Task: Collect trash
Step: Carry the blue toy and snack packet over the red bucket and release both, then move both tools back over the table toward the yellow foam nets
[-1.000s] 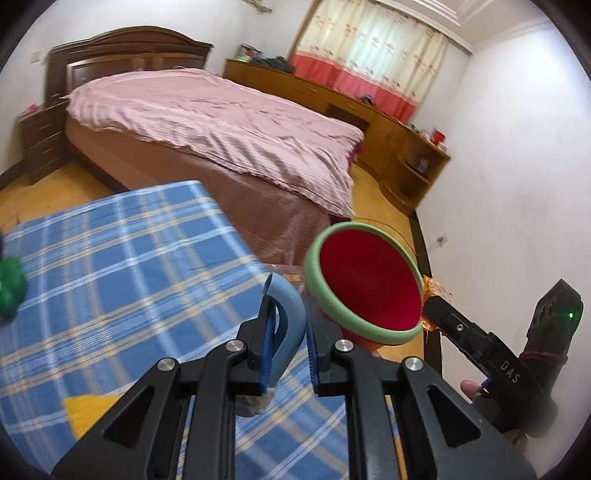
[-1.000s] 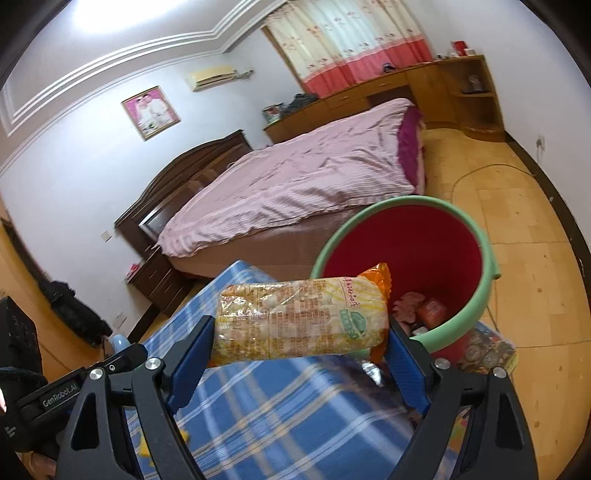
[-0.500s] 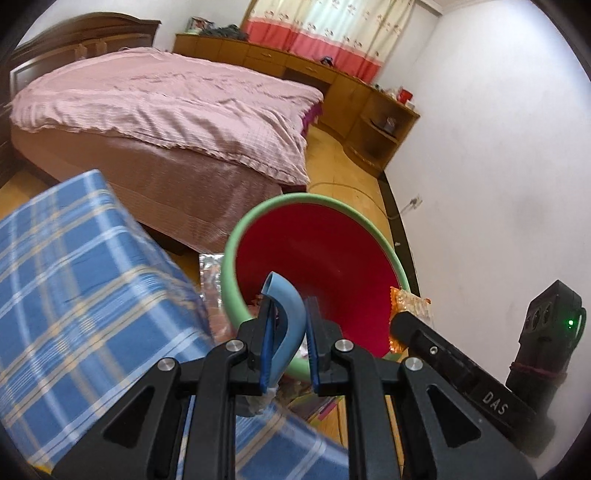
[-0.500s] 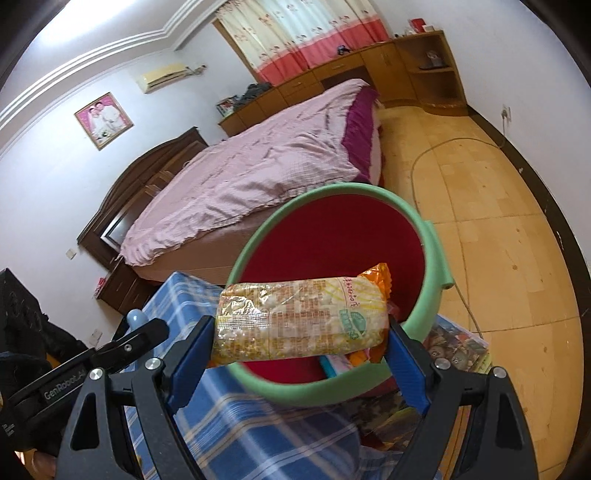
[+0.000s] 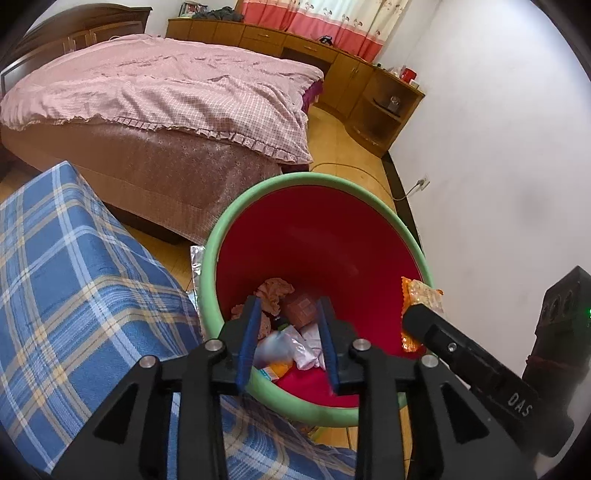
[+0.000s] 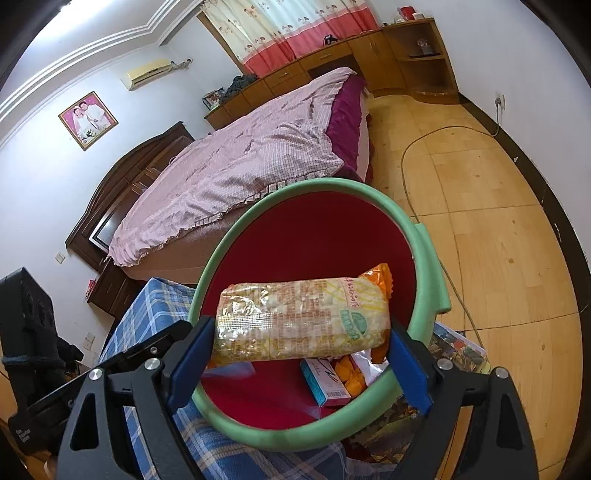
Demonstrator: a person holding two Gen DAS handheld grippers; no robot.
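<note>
bucket point(image 5: 373, 195) mouth open above; bed point(image 5: 155, 122) and checked table point(image 5: 74, 295) crowd its sides.

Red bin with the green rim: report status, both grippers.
Left gripper just opened, fingers empty over red green-rimmed bin. Right gripper clamps orange-ended clear snack packet above bin. Nothing blocking.

We see a bed point(image 5: 166, 92) under a pink checked quilt point(image 6: 240, 162), a dark headboard point(image 6: 122, 184) behind it. Blue plaid cloth point(image 5: 74, 295) sits near the camera. Wooden cabinets point(image 5: 280, 40) line the far wall below red-and-cream curtains point(image 6: 273, 33). Framed photo point(image 6: 88, 124) and air conditioner point(image 6: 147, 72) hang on the wall.
</note>
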